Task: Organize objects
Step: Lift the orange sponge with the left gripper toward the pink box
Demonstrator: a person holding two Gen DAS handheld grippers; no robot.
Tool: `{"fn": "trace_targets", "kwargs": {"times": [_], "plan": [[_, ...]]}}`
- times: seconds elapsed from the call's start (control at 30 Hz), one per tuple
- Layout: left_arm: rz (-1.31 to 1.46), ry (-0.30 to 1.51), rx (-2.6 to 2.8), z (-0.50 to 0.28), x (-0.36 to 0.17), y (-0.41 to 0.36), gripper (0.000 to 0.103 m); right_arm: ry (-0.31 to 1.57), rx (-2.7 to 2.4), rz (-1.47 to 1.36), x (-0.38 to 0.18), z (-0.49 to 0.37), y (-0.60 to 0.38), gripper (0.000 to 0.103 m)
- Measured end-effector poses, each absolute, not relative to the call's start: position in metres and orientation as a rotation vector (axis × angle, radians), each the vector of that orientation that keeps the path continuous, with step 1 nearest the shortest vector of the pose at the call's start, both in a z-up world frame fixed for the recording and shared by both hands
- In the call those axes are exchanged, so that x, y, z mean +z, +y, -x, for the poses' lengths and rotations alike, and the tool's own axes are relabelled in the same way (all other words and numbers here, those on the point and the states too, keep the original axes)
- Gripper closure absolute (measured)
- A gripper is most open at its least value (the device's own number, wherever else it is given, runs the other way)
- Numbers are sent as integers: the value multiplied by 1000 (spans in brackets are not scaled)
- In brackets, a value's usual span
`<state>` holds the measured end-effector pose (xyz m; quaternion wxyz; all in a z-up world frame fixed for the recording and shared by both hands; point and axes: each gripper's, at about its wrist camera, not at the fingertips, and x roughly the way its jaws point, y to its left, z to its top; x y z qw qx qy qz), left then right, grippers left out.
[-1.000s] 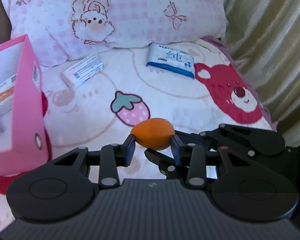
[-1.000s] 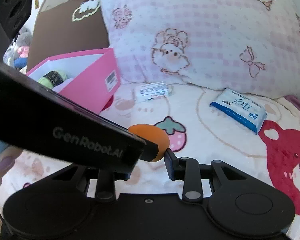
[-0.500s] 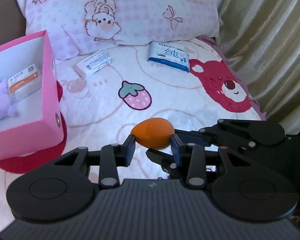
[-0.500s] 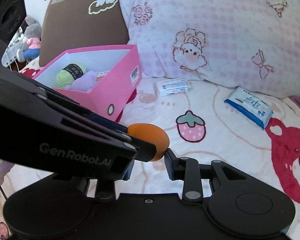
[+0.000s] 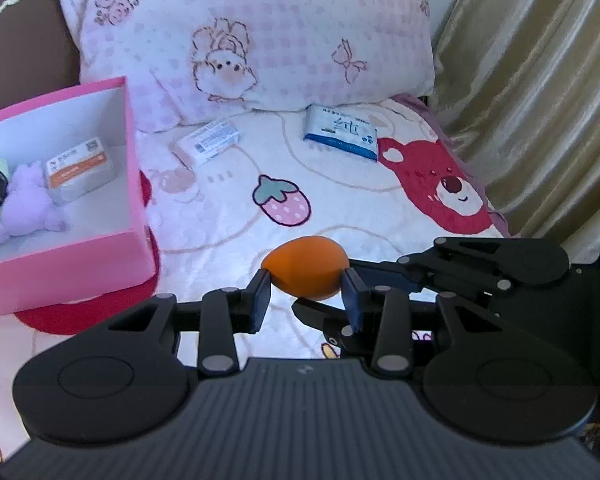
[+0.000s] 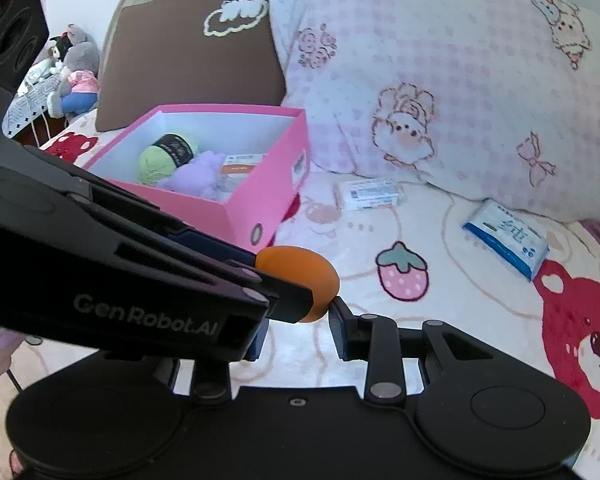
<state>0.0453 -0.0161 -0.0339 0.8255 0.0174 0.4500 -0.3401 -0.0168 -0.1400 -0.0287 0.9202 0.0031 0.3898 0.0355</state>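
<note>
"GenRobot.AI" on the left gripper [image 6: 300, 300] body, large "纯" on the blue-white tissue pack [image 5: 341, 132]

Bright daylight, strong fisheye bending at the edges.

The pillow [image 6: 440, 80] and blanket [image 5: 228, 216] are washed pale by glare; a soft shadow is cast under the pink box [image 5: 72, 264]; near black parts are slightly blurred.

A bed is covered by a white blanket [image 5: 228, 216] printed with strawberries and red bears; a pink checked pillow [image 5: 260, 28] and a brown cushion [image 6: 188, 48] lean at its head; gold curtains [image 5: 540, 80] hang alongside; plush toys [image 6: 74, 76] sit beyond.
</note>
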Motion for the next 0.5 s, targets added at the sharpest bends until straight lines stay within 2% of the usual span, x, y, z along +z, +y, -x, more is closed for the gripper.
{"fn": "trace_targets", "kwargs": {"times": [0.5], "plan": [[-67,904,-684,-35,2,38,66,758,148,50,3,16,-89,66]]}}
